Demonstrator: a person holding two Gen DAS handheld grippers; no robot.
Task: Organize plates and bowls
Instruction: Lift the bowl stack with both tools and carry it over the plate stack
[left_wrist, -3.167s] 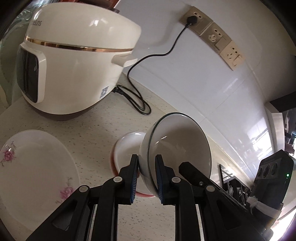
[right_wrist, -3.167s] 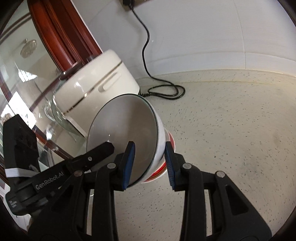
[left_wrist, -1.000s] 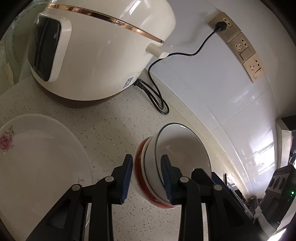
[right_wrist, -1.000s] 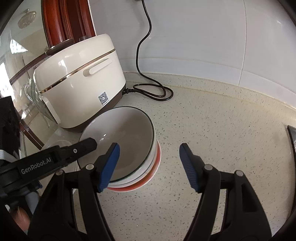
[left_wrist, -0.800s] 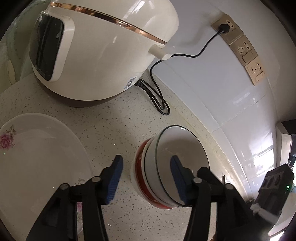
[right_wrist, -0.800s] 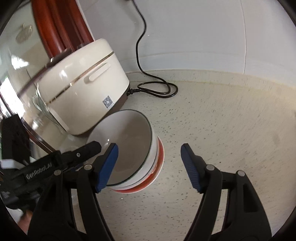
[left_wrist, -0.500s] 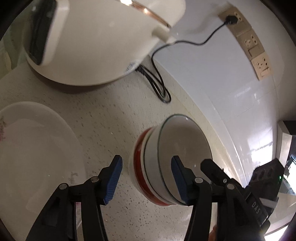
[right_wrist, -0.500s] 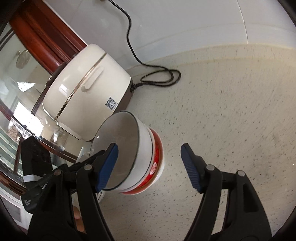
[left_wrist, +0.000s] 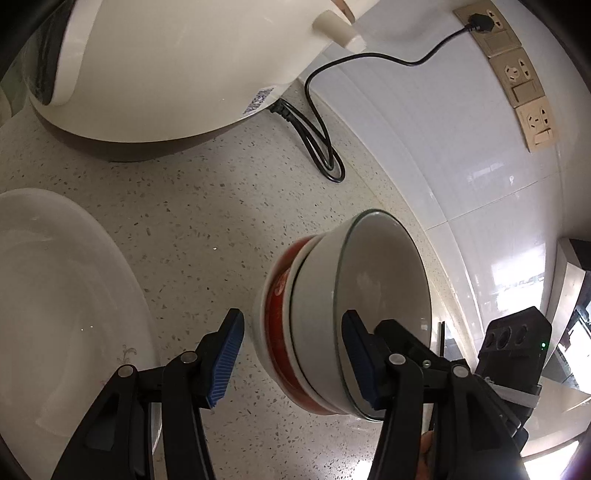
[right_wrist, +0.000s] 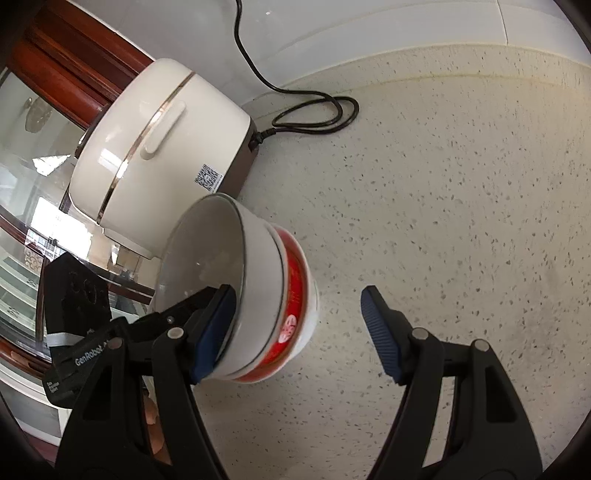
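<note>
On the speckled surface (right_wrist: 461, 184) stands a stack of bowls (left_wrist: 332, 332): a white bowl (right_wrist: 255, 280) with a thin dark rim sits inside another white one, and both sit inside a red bowl (left_wrist: 275, 325) at the bottom. In both views the stack looks tilted, but I cannot tell if this is real or only the bend of the lens. The left claw (left_wrist: 291, 354) has its two blue pads on either side of the stack; its jaws have just been opening, and now the left pad is clearly apart from the red bowl, while the right pad is at the rim of the top bowl and I cannot tell if it touches. So this claw is released and grasps nothing. The right claw (right_wrist: 299, 332) is also spread wide: one pad is just at the rim of the white bowl on the inner side, the other pad is well apart over the bare surface, so it does not clench anything. To the left of the stack lies a large white plate (left_wrist: 55, 295) with a small flower pattern near its edge. Behind the bowls stands a cream rice cooker (right_wrist: 159, 147) with a gold band, and its black cable (left_wrist: 317, 122) makes a loop on the surface and goes up to a socket (left_wrist: 484, 22) on the white tiled wall (left_wrist: 424, 129).
</note>
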